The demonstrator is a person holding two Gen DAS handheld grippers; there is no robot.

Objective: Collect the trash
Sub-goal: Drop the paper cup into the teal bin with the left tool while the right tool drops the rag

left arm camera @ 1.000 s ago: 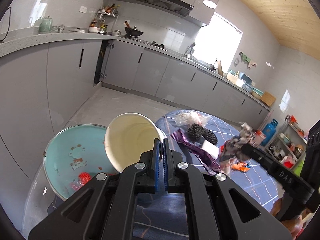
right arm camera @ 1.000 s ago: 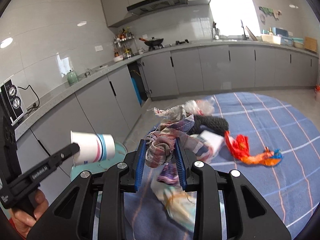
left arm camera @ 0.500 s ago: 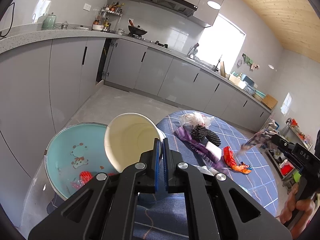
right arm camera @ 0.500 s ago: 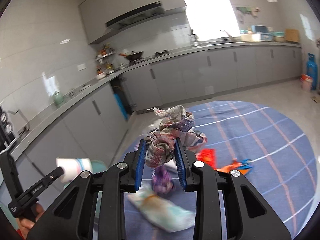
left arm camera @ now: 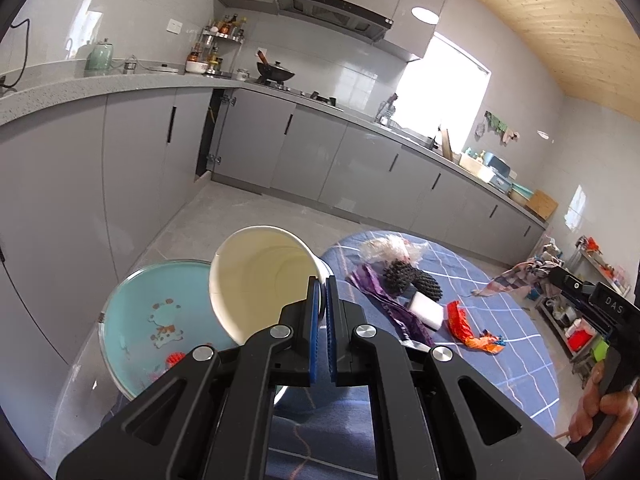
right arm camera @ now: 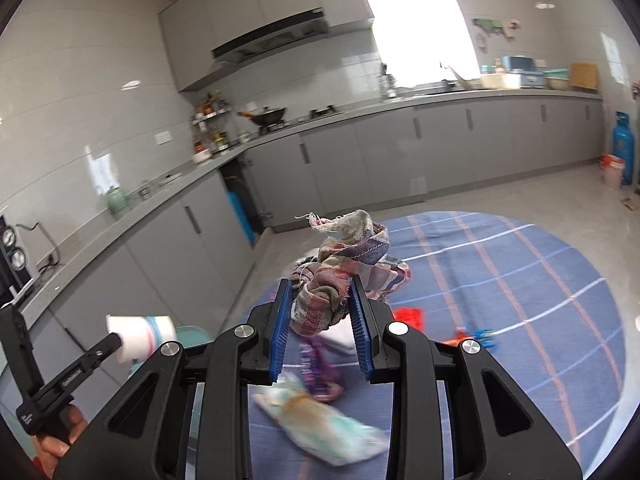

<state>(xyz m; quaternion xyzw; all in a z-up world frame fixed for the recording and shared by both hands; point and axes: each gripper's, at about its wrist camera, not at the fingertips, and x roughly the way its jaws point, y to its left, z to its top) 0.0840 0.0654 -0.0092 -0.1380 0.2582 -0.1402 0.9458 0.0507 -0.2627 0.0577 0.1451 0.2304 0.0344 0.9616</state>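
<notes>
Left wrist view. The left gripper [left arm camera: 323, 300] is clenched on the rim of a white paper cup [left arm camera: 260, 276], which is held tilted with its empty mouth toward the camera, as it was one second before. Below the cup stands a round teal bin [left arm camera: 132, 320] beside the table; a cartoon print is seen on its inner bottom, and small red scraps [left arm camera: 174, 359] lie in it. On the round table covered with a blue checked cloth [left arm camera: 500, 360] lie a purple wrapper [left arm camera: 384, 300], a black textured glove [left arm camera: 412, 278], a crumpled clear plastic bag [left arm camera: 390, 247], a white block [left arm camera: 428, 308] and a red-orange wrapper [left arm camera: 464, 326]. Compared with one second earlier, the right gripper [left arm camera: 556, 276] is found farther right and clear of the table pile, with a checked fabric rag [left arm camera: 516, 278] carried at its tip. The letters "DAS" are read on its body.

Right wrist view. The right gripper [right arm camera: 322, 320] is closed on the checked fabric rag [right arm camera: 340, 276], which is bunched between the blue pads. The rag is held higher above the blue checked cloth [right arm camera: 540, 300] than before. A blurred pale-green crumpled wrapper [right arm camera: 320, 428] is seen below. The white paper cup [right arm camera: 140, 336], banded blue and pink, is held by the left gripper [right arm camera: 116, 340] at lower left, above the teal bin [right arm camera: 192, 336]. The lettering on that gripper is too small to read.
</notes>
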